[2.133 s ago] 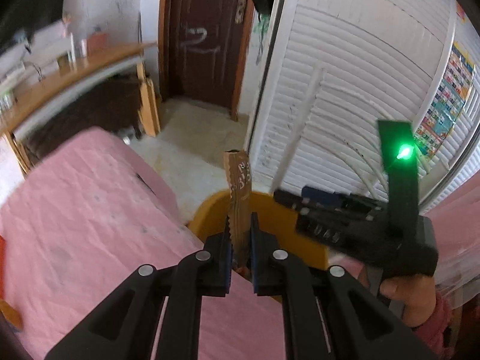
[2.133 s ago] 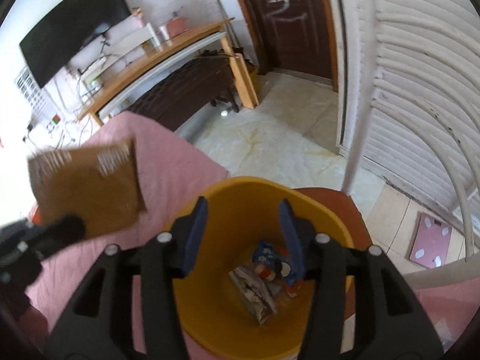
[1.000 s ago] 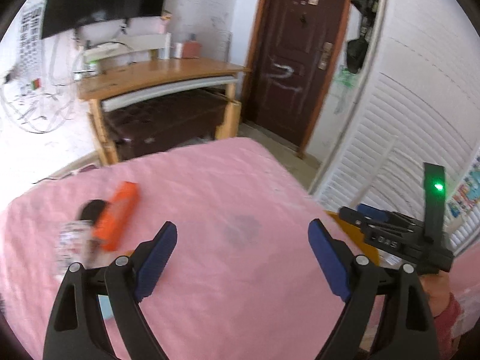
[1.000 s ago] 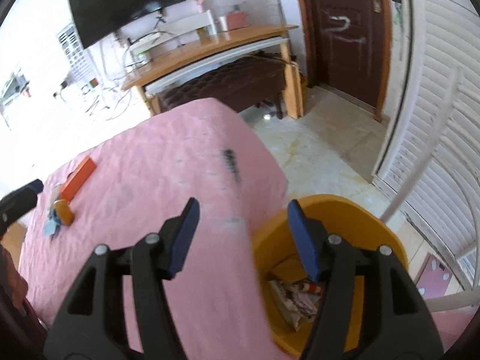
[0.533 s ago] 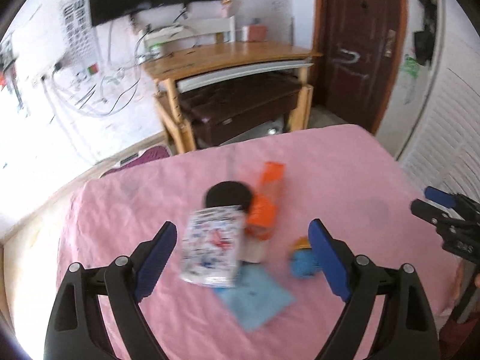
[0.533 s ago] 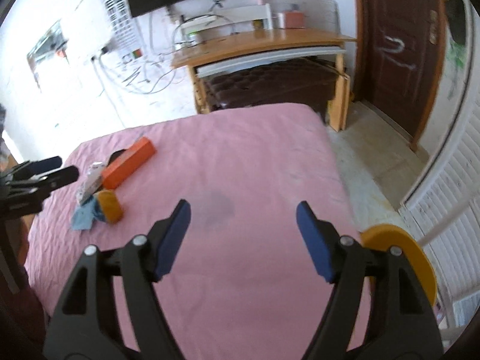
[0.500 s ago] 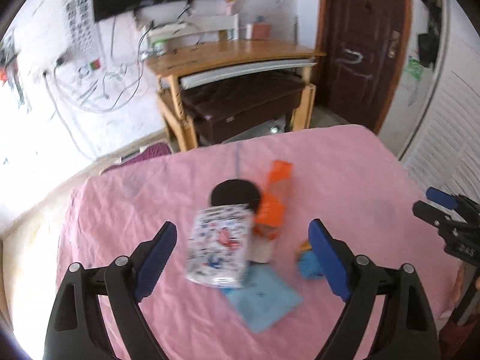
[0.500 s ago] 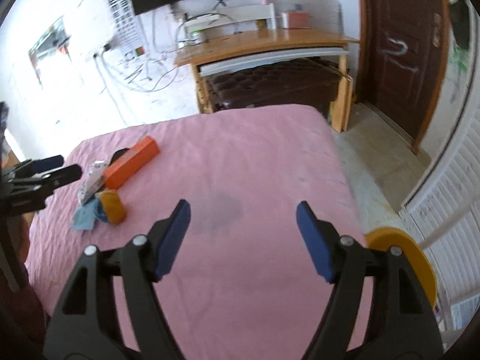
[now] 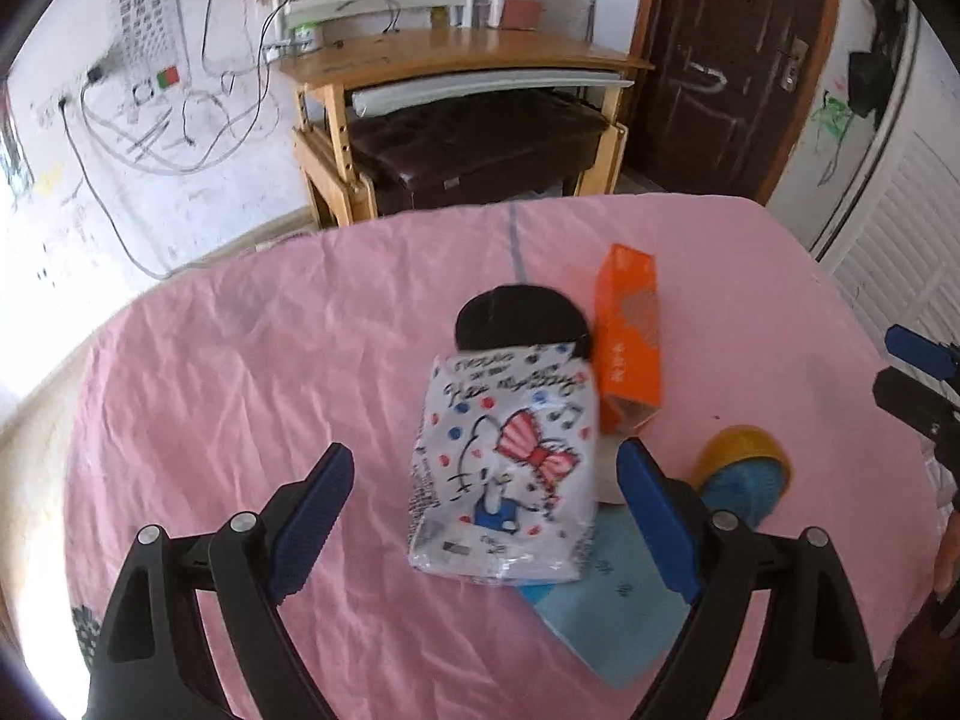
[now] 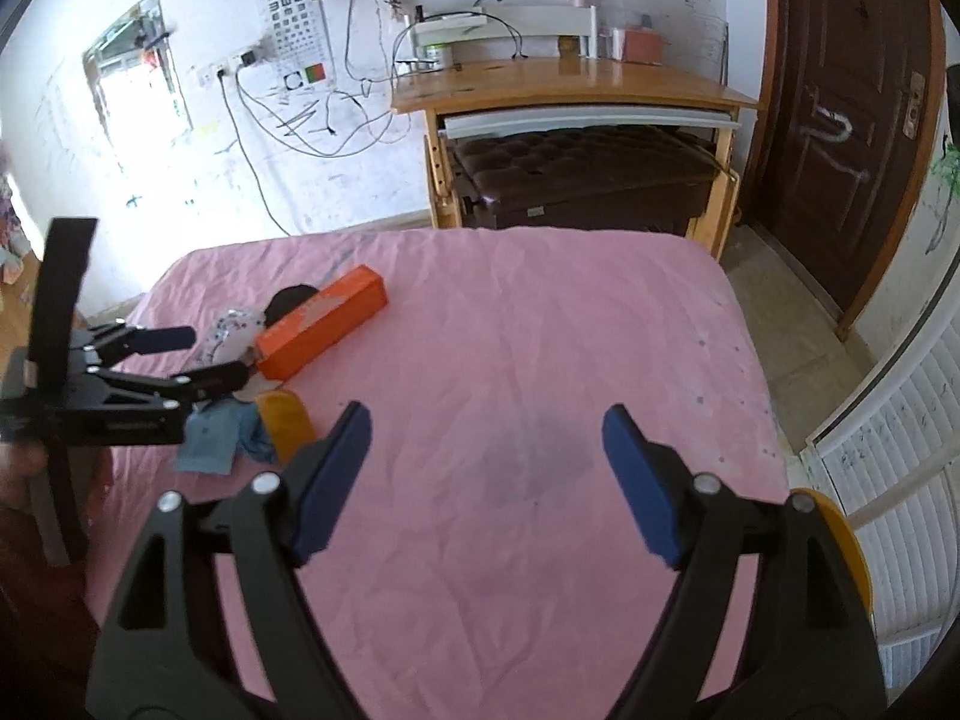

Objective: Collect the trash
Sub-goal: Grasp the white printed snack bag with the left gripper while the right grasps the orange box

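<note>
Left tongs: the left tongs are spread wide and grip nothing; they hang over the trash pile with the printed bag between the two blue pads, which looks like the line-up for the next pick.
Right tongs: the right tongs are also wide apart and empty, over a bare stretch of the pink tabletop, probably kept clear of the pile so the other hand has room.
Trash pile: in the left view, the bag sits at centre; a black round thing lies partly under it at 12 o'clock; an orange box lies just beside it at 1 o'clock; a yellow tape roll sits at 3 o'clock, and a blue sheet lies at 5 o'clock.
Bin: a yellow bin shows only as a rim at 4 o'clock in the right view, off the tabletop's edge and well apart from the pile.
Hidden: the bag covers most of the black thing and a pale object at its right edge, so what they are is unclear.
Cut off: the bin's inside is out of view; whether it holds anything cannot be told.
Hard to make out: something blue sits in or against the tape roll; which, I cannot tell.
</note>
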### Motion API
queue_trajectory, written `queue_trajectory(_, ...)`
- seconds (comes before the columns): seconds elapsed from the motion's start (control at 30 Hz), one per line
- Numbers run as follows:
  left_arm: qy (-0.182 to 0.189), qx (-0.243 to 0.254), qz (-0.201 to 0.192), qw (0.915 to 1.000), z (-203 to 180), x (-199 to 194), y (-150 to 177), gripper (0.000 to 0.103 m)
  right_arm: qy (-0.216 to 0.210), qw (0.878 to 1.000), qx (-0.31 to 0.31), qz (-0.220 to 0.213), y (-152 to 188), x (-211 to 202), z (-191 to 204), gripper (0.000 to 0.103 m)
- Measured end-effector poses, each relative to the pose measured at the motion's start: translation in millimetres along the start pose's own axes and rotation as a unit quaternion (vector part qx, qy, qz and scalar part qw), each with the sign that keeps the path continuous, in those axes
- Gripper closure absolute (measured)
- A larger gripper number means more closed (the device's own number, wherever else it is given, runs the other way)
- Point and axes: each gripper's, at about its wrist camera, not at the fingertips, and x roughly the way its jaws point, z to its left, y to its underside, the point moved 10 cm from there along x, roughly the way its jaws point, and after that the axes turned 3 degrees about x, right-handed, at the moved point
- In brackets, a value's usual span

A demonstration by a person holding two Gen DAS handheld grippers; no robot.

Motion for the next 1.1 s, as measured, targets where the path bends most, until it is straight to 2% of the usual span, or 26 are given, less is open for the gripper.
queue_trajectory(0.1,0.014,-0.023,0.0,0.9997,7,3,1,0.027,-0.002,1.0,-0.008,0.005,-3,4,9,0.027)
queue_trajectory(0.17,0.011,-0.031,-0.004,0.9994,14,1,3,0.043,-0.006,1.0,-0.012,0.011,-7,9,18,0.026)
queue_trajectory(0.23,-0.003,-0.028,-0.008,0.9996,20,-1,5,0.056,-0.014,1.0,-0.012,0.016,-11,14,27,0.019)
queue_trajectory(0.27,-0.006,-0.025,-0.011,0.9996,21,-1,6,0.059,-0.023,1.0,-0.008,0.02,-15,18,32,0.015)
queue_trajectory(0.43,0.001,-0.041,-0.026,0.9988,28,-8,9,0.065,-0.05,0.998,0.011,0.047,-28,39,54,0.015)
queue_trajectory(0.63,0.001,-0.054,-0.047,0.9974,42,-19,13,0.069,-0.063,0.994,0.004,0.092,-39,75,92,0.015)
queue_trajectory(0.87,0.021,-0.076,-0.063,0.9949,57,-27,17,0.069,-0.046,0.991,-0.012,0.124,-30,105,117,0.015)
queue_trajectory(1.1,0.041,-0.095,-0.066,0.9924,64,-28,19,0.069,-0.014,0.99,-0.006,0.14,-20,119,117,0.016)
